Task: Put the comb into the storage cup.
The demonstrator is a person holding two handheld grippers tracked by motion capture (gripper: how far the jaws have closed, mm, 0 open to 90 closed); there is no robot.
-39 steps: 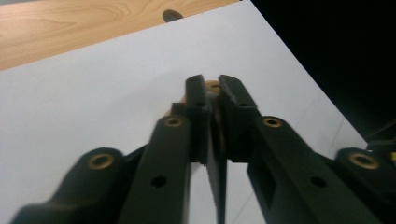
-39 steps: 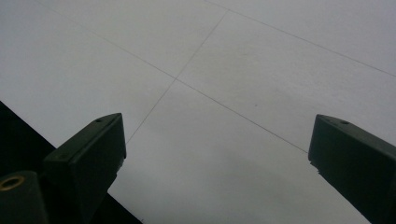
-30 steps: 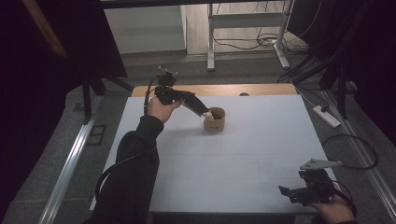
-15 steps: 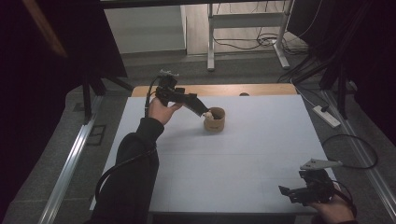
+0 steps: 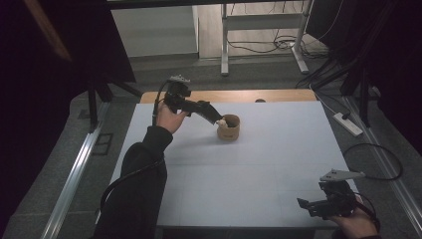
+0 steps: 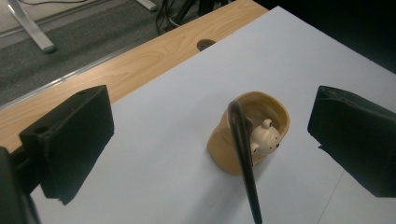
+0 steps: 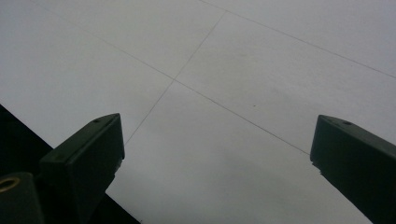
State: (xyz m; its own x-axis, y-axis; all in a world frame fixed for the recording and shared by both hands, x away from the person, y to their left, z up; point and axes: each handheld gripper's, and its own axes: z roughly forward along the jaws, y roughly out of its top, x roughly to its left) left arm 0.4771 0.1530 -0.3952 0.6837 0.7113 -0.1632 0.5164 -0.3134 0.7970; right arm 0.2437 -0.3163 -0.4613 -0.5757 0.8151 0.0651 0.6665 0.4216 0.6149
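Note:
A tan cup (image 5: 229, 129) (image 6: 233, 149) with a small pale bear figure (image 6: 264, 135) on its rim stands on the white table (image 5: 249, 174) toward the back. A thin black stick (image 6: 243, 154) leans out of the cup toward the camera. My left gripper (image 5: 217, 118) (image 6: 212, 112) hovers just left of and above the cup, its jaws wide open, with the cup and stick between them and untouched. My right gripper (image 5: 311, 205) (image 7: 215, 140) is held open low over the table's near right corner, with nothing between its jaws.
A wooden strip (image 5: 224, 95) (image 6: 140, 60) with a round hole (image 6: 203, 45) runs along the table's far edge. A power strip (image 5: 347, 124) and cables (image 5: 370, 159) lie on the floor at the right. Metal frame legs (image 5: 225, 45) stand behind the table.

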